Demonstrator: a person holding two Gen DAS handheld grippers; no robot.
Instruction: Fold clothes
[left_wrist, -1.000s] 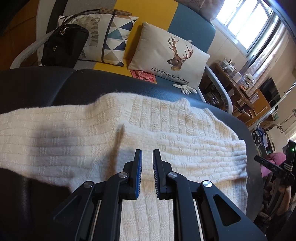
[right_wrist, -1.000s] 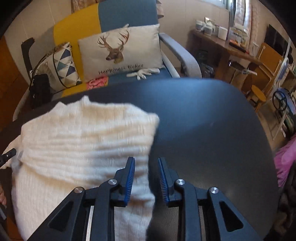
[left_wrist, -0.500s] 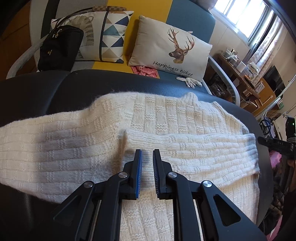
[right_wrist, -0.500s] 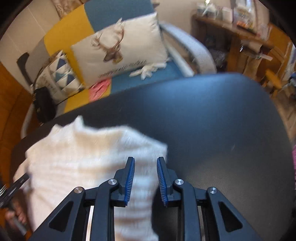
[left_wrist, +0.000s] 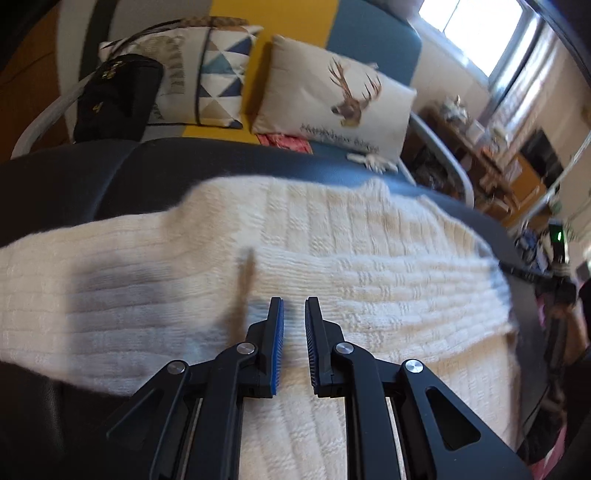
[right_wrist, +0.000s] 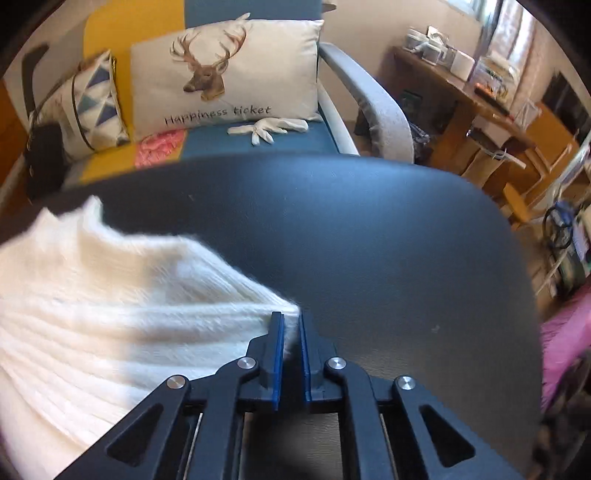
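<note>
Right hand-held gripper (right_wrist: 291, 332) has just pinched the cream knit sweater's (right_wrist: 110, 314) edge; left hand-held gripper (left_wrist: 294, 321) hovers slightly open, empty; next fold begins.

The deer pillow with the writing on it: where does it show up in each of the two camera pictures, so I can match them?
Left wrist view: the deer pillow sits upper centre-right, beyond the white knit sweater.
Right wrist view: the deer pillow is at top centre, on the blue seat.
Shared landmark: the white glove lies just in front of the pillow, seen small in the left view.
</note>
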